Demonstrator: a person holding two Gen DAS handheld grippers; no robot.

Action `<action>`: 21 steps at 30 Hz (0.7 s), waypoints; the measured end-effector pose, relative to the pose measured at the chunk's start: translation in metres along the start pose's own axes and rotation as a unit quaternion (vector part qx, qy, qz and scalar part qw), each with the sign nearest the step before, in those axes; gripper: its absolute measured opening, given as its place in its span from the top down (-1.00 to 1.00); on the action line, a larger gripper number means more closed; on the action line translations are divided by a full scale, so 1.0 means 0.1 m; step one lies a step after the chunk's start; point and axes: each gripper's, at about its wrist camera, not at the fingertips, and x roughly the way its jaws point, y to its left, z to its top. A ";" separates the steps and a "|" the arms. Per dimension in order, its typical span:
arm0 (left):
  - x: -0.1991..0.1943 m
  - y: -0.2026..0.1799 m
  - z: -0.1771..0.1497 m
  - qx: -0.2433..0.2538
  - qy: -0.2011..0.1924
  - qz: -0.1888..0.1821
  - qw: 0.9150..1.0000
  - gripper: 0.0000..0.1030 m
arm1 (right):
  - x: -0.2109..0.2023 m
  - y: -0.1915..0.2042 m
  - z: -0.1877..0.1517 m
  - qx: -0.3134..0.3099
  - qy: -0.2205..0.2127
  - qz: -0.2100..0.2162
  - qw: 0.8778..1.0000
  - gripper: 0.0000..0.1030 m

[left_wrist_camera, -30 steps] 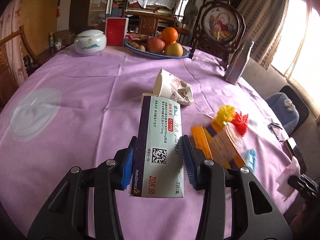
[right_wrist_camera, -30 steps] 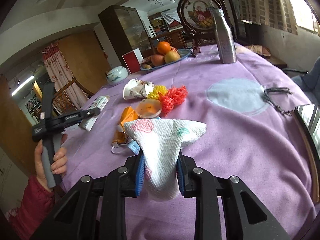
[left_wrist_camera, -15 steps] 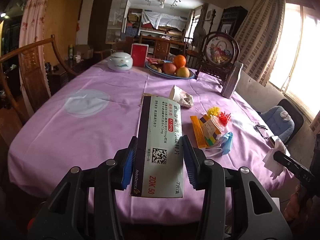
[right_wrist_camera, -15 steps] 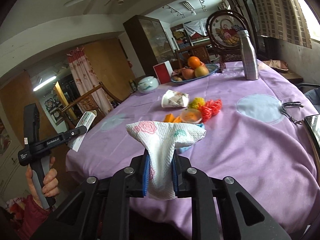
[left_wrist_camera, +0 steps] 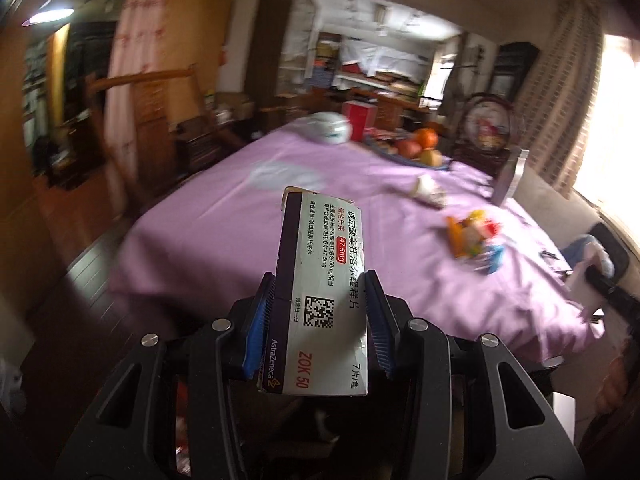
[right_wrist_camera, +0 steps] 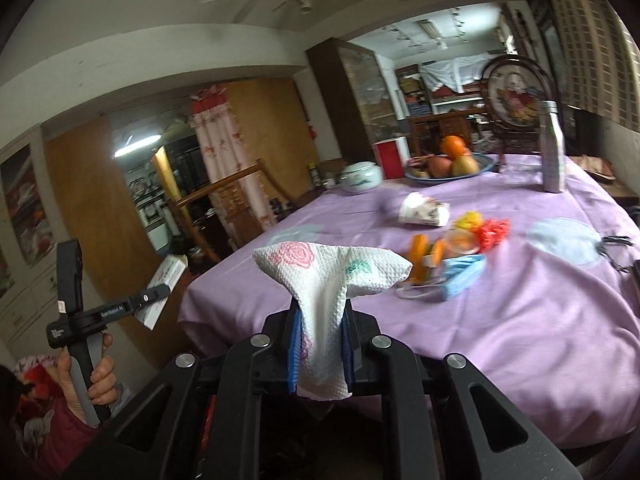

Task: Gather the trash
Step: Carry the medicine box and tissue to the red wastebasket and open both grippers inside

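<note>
Medicine box (left_wrist_camera: 320, 300) clamped in left tool (left_wrist_camera: 318, 320); right view alone shows napkin (right_wrist_camera: 328, 280) pinched in right tool (right_wrist_camera: 320, 348).

left gripper (left_wrist_camera: 320, 316) is clamped tight, both blue pads (left_wrist_camera: 258, 332) pressing the long sides of the medicine box (left_wrist_camera: 320, 288), which juts out forward past the fingertips and a little behind them too. seen from the right wrist, the left hand (right_wrist_camera: 90, 376) wraps the grey handle from below, red sleeve (right_wrist_camera: 48, 432) under it, the black fingers tilted upward to the right. right gripper (right_wrist_camera: 320, 344) is closed hard, pads nearly meeting, pinching the paper towel (right_wrist_camera: 328, 280) between them; the towel fans out above the fingertips and hangs below the pads.
</note>
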 end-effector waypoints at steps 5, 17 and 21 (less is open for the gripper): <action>-0.04 0.74 -0.45 -0.058 0.040 0.056 0.996 0.13 | 0.17 0.37 -0.06 -0.029 0.024 0.027 0.999 0.67; 0.43 1.85 -1.48 -0.160 0.169 0.154 0.960 -0.62 | 0.89 1.19 -0.34 -0.075 0.120 0.077 0.987 0.67; 0.33 1.97 -1.51 -0.169 0.154 0.169 0.959 -0.77 | 1.06 1.43 -0.46 -0.089 0.148 0.089 0.981 0.67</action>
